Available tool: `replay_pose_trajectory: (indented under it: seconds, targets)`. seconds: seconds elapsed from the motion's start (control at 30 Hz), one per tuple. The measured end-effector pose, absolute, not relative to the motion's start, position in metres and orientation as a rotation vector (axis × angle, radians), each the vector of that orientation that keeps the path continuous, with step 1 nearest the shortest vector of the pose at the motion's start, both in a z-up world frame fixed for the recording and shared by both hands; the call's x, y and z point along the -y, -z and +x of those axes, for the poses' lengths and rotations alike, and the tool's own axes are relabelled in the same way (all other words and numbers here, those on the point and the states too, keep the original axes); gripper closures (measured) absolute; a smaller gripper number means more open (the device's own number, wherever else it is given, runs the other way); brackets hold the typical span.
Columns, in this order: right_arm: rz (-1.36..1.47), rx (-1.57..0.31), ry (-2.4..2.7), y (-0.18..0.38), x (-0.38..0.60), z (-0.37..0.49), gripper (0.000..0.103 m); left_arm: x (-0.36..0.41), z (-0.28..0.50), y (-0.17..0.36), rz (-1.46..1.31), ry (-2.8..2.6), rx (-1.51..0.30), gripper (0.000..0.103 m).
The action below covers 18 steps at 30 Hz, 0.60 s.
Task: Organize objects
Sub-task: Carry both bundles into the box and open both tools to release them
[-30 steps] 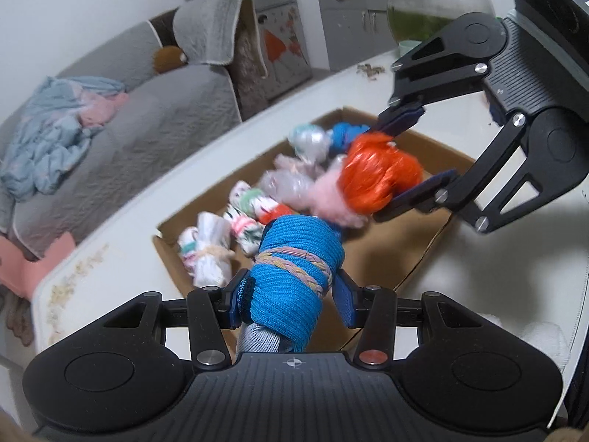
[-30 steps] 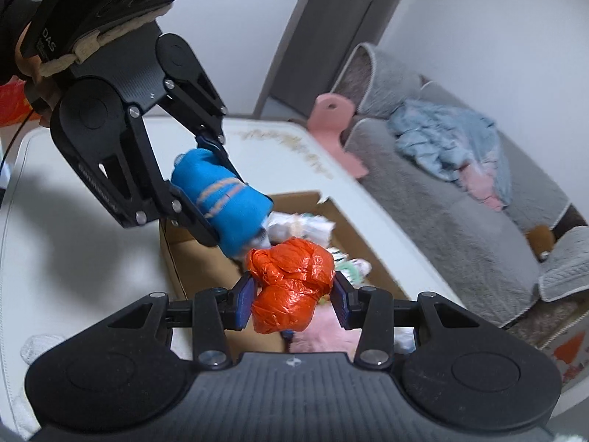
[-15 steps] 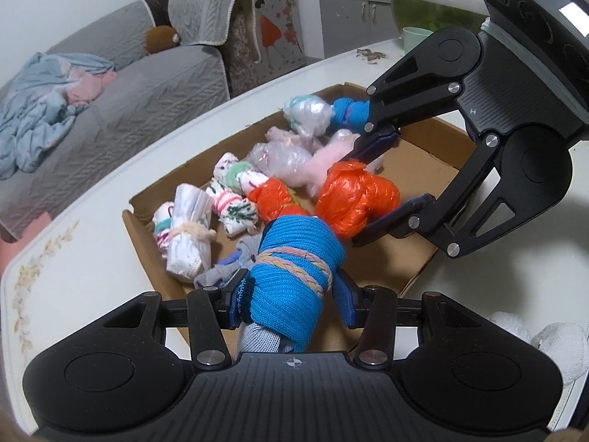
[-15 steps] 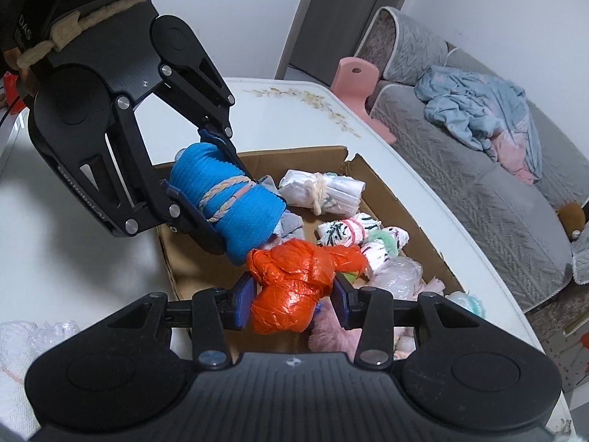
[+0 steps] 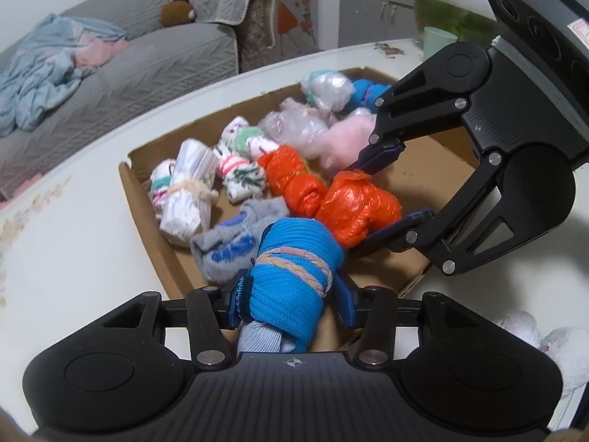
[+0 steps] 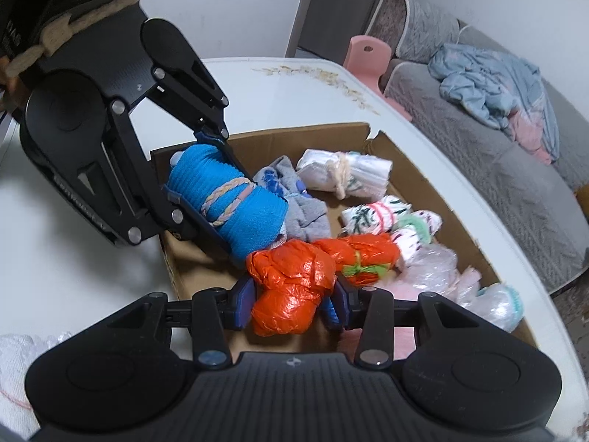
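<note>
My left gripper (image 5: pixel 291 294) is shut on a blue knitted roll (image 5: pixel 294 269) tied with a braided band, low over the near corner of a shallow cardboard box (image 5: pixel 154 228). The right gripper (image 6: pixel 291 300) is shut on an orange plastic-bag bundle (image 6: pixel 291 291), also low over the box. In the left wrist view that orange bundle (image 5: pixel 359 206) sits between the right gripper's fingers (image 5: pixel 397 228). The right wrist view shows the blue roll (image 6: pixel 228 202) in the left gripper (image 6: pixel 210 184). Inside the box lie a second orange bundle (image 5: pixel 291 176), a grey-blue sock (image 5: pixel 235 239) and several tied rolls.
The box rests on a white table (image 5: pixel 73 243). White crumpled items (image 5: pixel 533 335) lie on the table to the right of the box. A green cup (image 5: pixel 438 38) and a glass bowl stand at the table's far edge. A grey sofa (image 5: pixel 110 59) with clothes is beyond.
Both grippers have sunk towards the box with their bundles still gripped. The box contents now look closer and larger in both views.
</note>
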State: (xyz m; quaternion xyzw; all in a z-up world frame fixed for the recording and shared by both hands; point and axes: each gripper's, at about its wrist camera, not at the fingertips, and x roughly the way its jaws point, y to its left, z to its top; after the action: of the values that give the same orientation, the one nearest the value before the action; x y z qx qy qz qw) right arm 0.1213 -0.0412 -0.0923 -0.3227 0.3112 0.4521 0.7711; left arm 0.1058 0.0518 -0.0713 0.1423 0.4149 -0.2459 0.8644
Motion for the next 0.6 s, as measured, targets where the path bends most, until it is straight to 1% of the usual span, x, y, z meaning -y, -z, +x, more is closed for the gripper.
replay_pose_trajectory:
  seconds: [0.07,0.3,0.37,0.43,0.47,0.6]
  targets:
    - [-0.692,-0.691,-0.969,0.097,0.040,0.120,0.061,-0.055,0.104,0.073,0.265,0.506,-0.869,0.048]
    - [-0.610,-0.716,-0.933,0.097,0.044,0.119,0.059,-0.053,0.100,0.072,0.222,0.457,-0.855,0.045]
    - [-0.587,-0.728,-0.923,0.095,0.046,0.118,0.053,-0.053,0.098,0.071,0.202,0.445,-0.852,0.039]
    - [-0.560,-0.735,-0.904,0.094,0.047,0.116,0.048,-0.053,0.095,0.069,0.181,0.417,-0.842,0.027]
    - [-0.544,-0.742,-0.881,0.093,0.048,0.115,0.043,-0.053,0.094,0.068,0.173,0.400,-0.834,0.027]
    - [-0.509,-0.743,-0.803,0.093,0.050,0.110,0.035,-0.052,0.086,0.066,0.133,0.340,-0.819,0.023]
